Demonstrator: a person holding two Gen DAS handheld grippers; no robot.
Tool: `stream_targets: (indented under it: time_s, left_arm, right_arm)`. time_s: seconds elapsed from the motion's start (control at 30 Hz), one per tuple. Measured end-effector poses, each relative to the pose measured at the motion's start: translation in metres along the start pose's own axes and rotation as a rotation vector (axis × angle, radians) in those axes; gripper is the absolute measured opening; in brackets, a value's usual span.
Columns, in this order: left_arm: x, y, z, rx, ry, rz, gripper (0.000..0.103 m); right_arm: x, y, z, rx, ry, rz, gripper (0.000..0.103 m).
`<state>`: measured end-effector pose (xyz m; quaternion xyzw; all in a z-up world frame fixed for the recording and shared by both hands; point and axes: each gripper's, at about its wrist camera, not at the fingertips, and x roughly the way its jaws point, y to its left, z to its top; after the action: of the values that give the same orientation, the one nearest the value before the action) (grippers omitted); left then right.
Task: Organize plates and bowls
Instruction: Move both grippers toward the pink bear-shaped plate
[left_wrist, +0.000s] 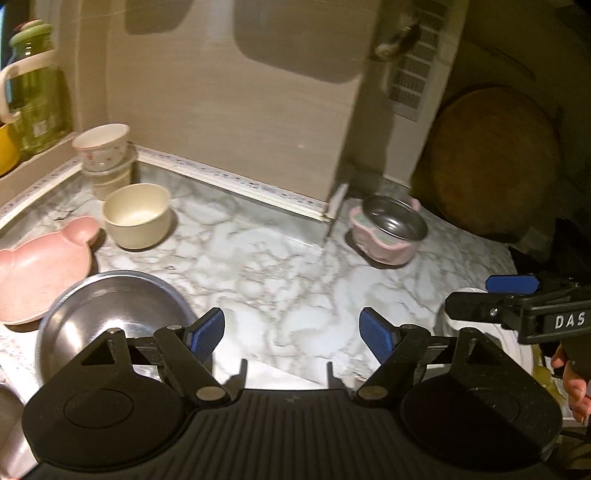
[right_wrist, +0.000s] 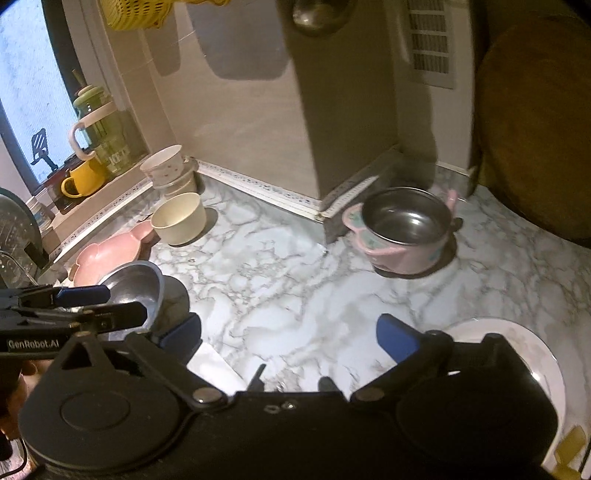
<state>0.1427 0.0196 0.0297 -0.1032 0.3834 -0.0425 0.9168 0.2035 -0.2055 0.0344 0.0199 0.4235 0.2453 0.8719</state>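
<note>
Left wrist view gives us the steel plate (left_wrist: 110, 310) low on the left of the marble counter (left_wrist: 280, 266), lying flat, its near edge tucked under the left gripper (left_wrist: 291, 332). That gripper's blue pads stand spread wide, nothing between them but bare counter. Touching the steel plate's far-left rim sits the pink bear-shaped dish (left_wrist: 40, 273), and just beyond that the cream bowl (left_wrist: 136, 216), upright and empty. Behind the cream bowl, in the corner, a white patterned bowl (left_wrist: 101, 147) is stacked on top of other cups.

Across the counter to the right, well apart from that cluster, the pink bowl with a steel liner (left_wrist: 388, 232) stands near the base of the wall column, a round wooden board (left_wrist: 491, 170) leaning behind it. At the right edge the right gripper (left_wrist: 480, 295) reaches in over a white plate (left_wrist: 513, 343), with a hand (left_wrist: 576, 384) showing below it.

From the right wrist view, the right gripper (right_wrist: 291, 339) is opened wide too, jaws empty over the marble, the white plate (right_wrist: 539, 354) lying flat just under its right finger. The left gripper (right_wrist: 107, 299) comes in from the left, over the steel plate (right_wrist: 136, 284). On the window ledge stand a green glass jug (right_wrist: 99, 125) and a yellow mug (right_wrist: 83, 177).
</note>
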Motion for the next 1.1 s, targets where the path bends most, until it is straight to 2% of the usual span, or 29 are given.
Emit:
stream_targets:
  time_s: [0.13,0.37,0.57,0.7,0.8,0.9,1.1]
  left_arm:
    - [0.002,0.023,0.006,-0.052,0.012,0.034,0.081]
    - [-0.006,0.077,0.022,-0.087,-0.018,0.168,0.081]
    - [-0.006,0.147,0.036,-0.175,-0.027,0.309,0.081]
    - [0.003,0.199,0.037,-0.232,-0.013,0.426,0.081]
    - [0.011,0.233,0.034,-0.286,-0.003,0.483,0.081]
    - [0.019,0.258,0.030,-0.334,0.010,0.515,0.081]
    - [0.041,0.291,0.028,-0.389,0.063,0.517,0.081]
  right_arm:
    - [0.018,0.020,0.017,-0.044,0.020,0.037,0.102]
    - [0.060,0.060,0.050,-0.104,0.072,0.093,0.102]
    - [0.106,0.101,0.078,-0.141,0.122,0.140,0.102]
    - [0.140,0.133,0.094,-0.166,0.150,0.164,0.102]
    - [0.167,0.156,0.103,-0.191,0.175,0.177,0.102]
    - [0.192,0.176,0.108,-0.214,0.198,0.183,0.102]
    - [0.240,0.208,0.109,-0.198,0.295,0.240,0.100]
